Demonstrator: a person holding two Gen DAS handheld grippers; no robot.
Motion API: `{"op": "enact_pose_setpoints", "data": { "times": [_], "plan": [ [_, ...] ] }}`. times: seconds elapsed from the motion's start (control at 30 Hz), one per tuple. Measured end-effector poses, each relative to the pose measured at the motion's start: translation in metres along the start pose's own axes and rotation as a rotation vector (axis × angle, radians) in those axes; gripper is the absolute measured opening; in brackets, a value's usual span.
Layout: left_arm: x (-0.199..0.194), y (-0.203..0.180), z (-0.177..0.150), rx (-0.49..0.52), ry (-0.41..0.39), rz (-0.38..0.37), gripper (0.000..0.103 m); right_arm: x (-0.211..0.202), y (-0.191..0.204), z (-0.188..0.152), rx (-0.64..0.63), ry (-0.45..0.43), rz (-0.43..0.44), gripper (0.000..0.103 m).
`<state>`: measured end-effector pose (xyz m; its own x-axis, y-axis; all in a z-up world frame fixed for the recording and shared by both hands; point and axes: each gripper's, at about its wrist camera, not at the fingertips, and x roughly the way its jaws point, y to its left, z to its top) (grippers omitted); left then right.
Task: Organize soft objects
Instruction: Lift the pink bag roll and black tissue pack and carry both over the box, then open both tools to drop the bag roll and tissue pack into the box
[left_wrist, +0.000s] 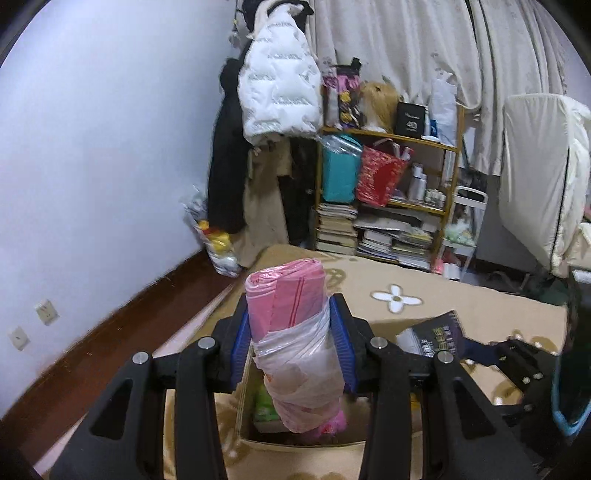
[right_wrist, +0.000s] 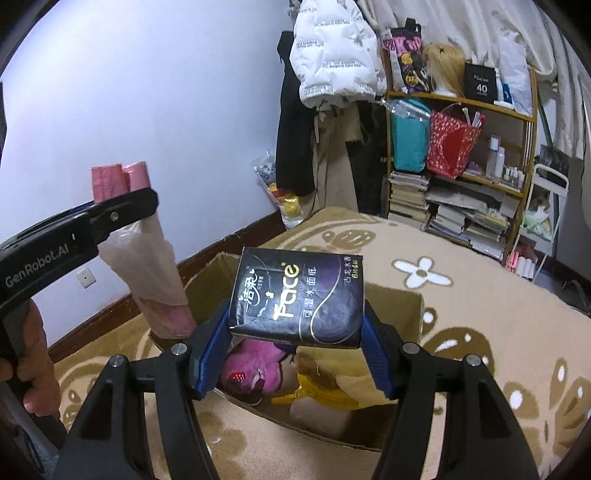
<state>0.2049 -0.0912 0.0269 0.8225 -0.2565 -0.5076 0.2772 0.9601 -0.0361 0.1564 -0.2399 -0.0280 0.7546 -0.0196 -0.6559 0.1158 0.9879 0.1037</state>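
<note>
Pink roll of plastic bags, left wrist view: clamped upright btwn blue pads of left gripper, cardboard box right below it. Right wrist view: right gripper clamped on dark Face tissue pack, over the box w/ purple plush toy under it; left gripper off to its left.

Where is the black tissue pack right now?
In the right wrist view, the tissue pack is clamped in the right gripper, held over the open cardboard box on the beige blanket, just above the purple plush toy.
</note>
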Motion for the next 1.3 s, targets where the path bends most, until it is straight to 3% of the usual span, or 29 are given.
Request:
{"op": "enact_pose_setpoints", "data": {
  "times": [0.23, 0.47, 0.57, 0.7, 0.77, 0.83, 1.3],
  "plan": [
    [0.030, -0.002, -0.015, -0.027, 0.070, -0.029, 0.040, 0.021, -0.004, -0.010, 0.004, 0.034, 0.023, 0.069],
    [0.065, -0.005, -0.039, 0.010, 0.215, 0.003, 0.044, 0.038, 0.001, -0.021, -0.043, 0.068, -0.018, 0.070],
    [0.066, -0.007, -0.042, 0.038, 0.209, 0.040, 0.058, 0.039, 0.001, -0.021, -0.046, 0.065, -0.015, 0.071],
    [0.063, -0.006, -0.041, 0.050, 0.208, 0.068, 0.085, 0.036, -0.002, -0.022, -0.018, 0.061, -0.002, 0.089],
    [0.059, -0.005, -0.041, 0.056, 0.193, 0.088, 0.091, 0.035, -0.001, -0.023, -0.018, 0.062, -0.010, 0.092],
    [0.054, -0.002, -0.039, 0.070, 0.186, 0.113, 0.101, 0.034, 0.000, -0.022, -0.023, 0.066, -0.028, 0.102],
    [0.014, 0.011, -0.036, 0.085, 0.174, 0.175, 0.103, 0.006, -0.020, -0.017, 0.105, 0.070, -0.054, 0.103]
  ]
}}
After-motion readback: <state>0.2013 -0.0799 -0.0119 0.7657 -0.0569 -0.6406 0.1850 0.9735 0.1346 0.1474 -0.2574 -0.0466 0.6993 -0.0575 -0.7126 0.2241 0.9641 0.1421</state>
